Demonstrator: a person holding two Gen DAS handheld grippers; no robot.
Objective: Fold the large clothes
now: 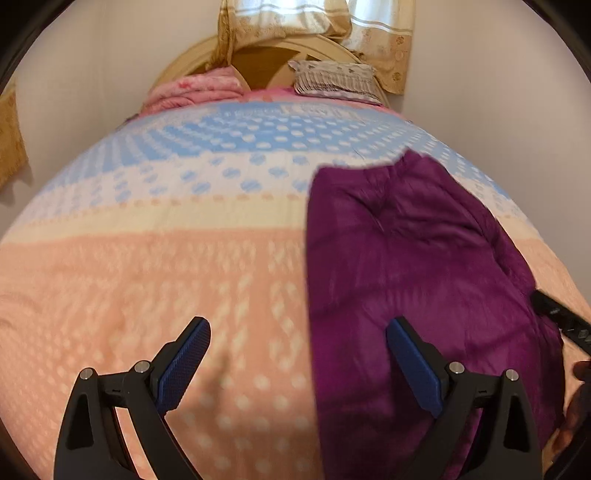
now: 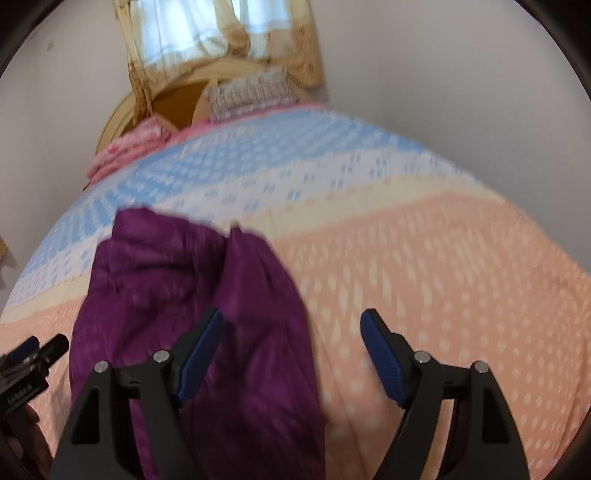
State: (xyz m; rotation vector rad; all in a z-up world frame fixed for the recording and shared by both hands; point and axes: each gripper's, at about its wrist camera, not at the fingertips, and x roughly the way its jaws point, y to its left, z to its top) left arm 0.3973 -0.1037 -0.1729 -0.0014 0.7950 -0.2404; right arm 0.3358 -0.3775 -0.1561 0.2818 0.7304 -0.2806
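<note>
A purple padded garment [image 1: 413,266] lies folded lengthwise on the bed, running away from me; it also shows in the right wrist view [image 2: 192,280]. My left gripper [image 1: 297,328] is open and empty above the garment's left edge, its right finger over the cloth. My right gripper [image 2: 291,321] is open and empty above the garment's right edge, its left finger over the cloth. The right gripper shows at the right edge of the left wrist view [image 1: 565,321]; the left gripper shows at the left edge of the right wrist view [image 2: 33,354].
The bed cover [image 1: 147,280] is patterned peach near me and blue and white farther off. A pink folded blanket [image 1: 192,90] and a patterned pillow [image 1: 336,79] lie at the wooden headboard [image 1: 258,59]. A curtained window [image 2: 207,33] is behind it. Walls flank the bed.
</note>
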